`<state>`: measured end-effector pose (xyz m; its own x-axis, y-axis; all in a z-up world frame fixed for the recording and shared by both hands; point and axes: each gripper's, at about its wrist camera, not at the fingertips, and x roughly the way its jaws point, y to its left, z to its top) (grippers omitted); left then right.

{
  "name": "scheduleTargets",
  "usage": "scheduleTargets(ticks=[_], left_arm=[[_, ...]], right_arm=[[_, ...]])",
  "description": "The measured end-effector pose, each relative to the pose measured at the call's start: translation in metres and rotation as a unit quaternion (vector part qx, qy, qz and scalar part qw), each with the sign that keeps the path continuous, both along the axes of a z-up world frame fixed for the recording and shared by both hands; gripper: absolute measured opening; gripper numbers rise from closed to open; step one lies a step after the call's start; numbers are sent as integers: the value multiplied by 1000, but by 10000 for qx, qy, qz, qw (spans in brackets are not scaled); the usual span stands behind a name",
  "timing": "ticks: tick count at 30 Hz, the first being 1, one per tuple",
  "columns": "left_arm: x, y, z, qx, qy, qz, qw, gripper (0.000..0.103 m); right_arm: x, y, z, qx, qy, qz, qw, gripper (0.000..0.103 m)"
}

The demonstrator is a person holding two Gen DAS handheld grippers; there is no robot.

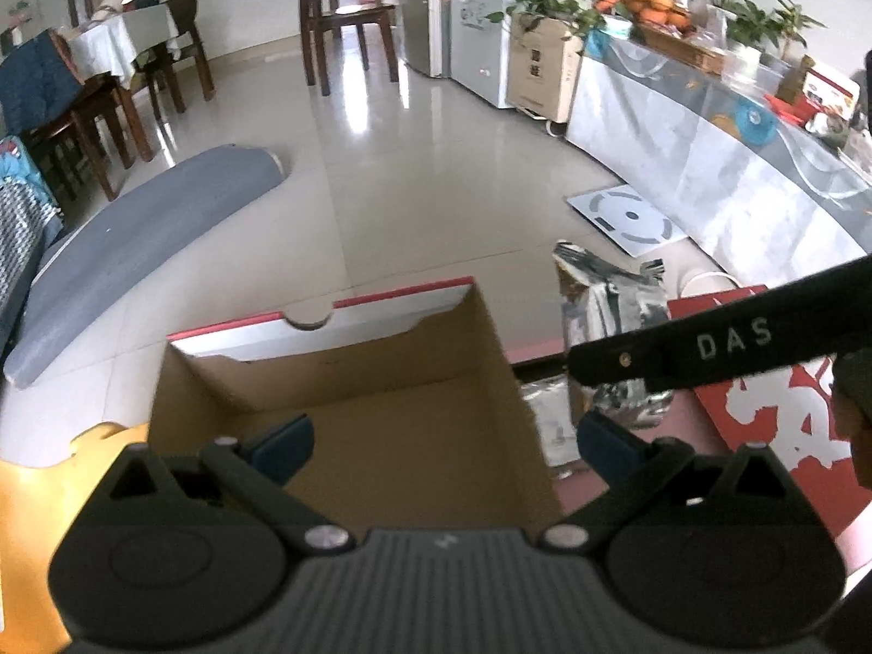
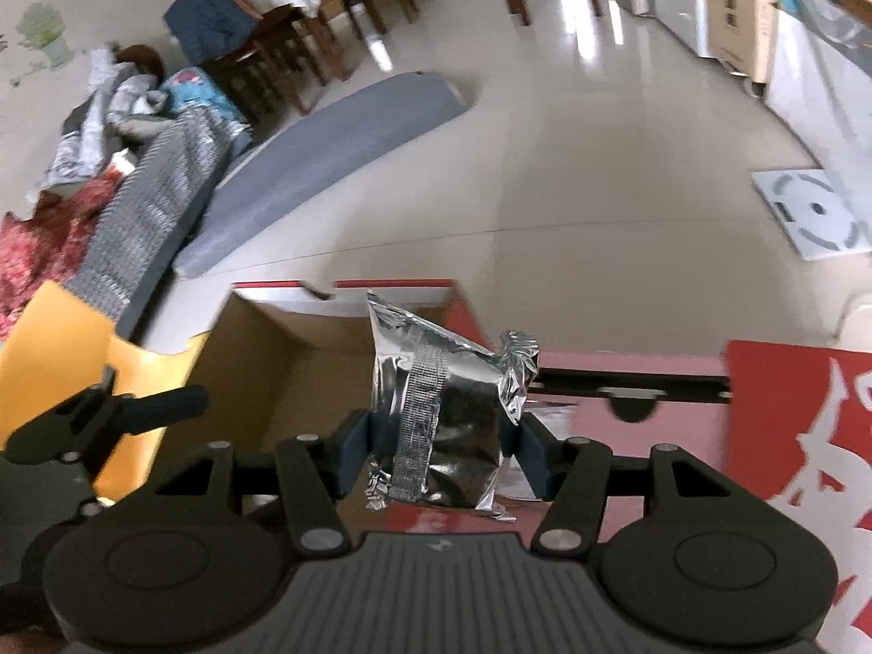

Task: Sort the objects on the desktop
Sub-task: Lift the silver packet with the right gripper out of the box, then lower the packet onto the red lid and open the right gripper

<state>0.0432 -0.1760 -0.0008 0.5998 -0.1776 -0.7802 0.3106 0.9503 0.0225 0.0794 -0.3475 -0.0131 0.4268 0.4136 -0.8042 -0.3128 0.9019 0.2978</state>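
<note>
The right gripper (image 2: 441, 455) was closed on a silver foil pouch (image 2: 444, 419), with one blue pad (image 2: 354, 452) pressed against each side of the pouch's lower half. The pouch stood upright between the fingers, its crimped top edge uppermost and a ribbed seam running down its face. It was held above the pink worktop (image 2: 627, 365), just beside the right wall of the open cardboard box (image 2: 261, 370).

The left gripper (image 1: 444, 444) stood wide open with nothing between its blue pads (image 1: 283, 447). It was positioned over the open cardboard box (image 1: 381, 436), whose brown interior showed no contents in the visible part. The box sat near the worktop's left edge, its white and red flap (image 1: 327, 321) folded back on the far side.

A second foil pouch (image 1: 610, 305) stood on the worktop right of the box, near the far edge. A red printed card (image 1: 774, 425) lay on the right portion of the worktop. An orange item (image 2: 60, 349) lay left of the box.
</note>
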Motion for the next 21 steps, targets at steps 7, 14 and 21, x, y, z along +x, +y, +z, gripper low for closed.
scheduleTargets(ticks=[7,14,21], left_arm=[[-2,-21,-8,131,39,-175,9998,103],[1,-35,-15,191,139,-252,9994,103],[0,-47,-20,266,184,-408,9986,103]], right_arm=[[18,-37,-34,-247,319,-453,9982,57],[30,-51,-59,-393,512,-597,9961,57],[38,-55,-79,-560,630,-645,9944,57]])
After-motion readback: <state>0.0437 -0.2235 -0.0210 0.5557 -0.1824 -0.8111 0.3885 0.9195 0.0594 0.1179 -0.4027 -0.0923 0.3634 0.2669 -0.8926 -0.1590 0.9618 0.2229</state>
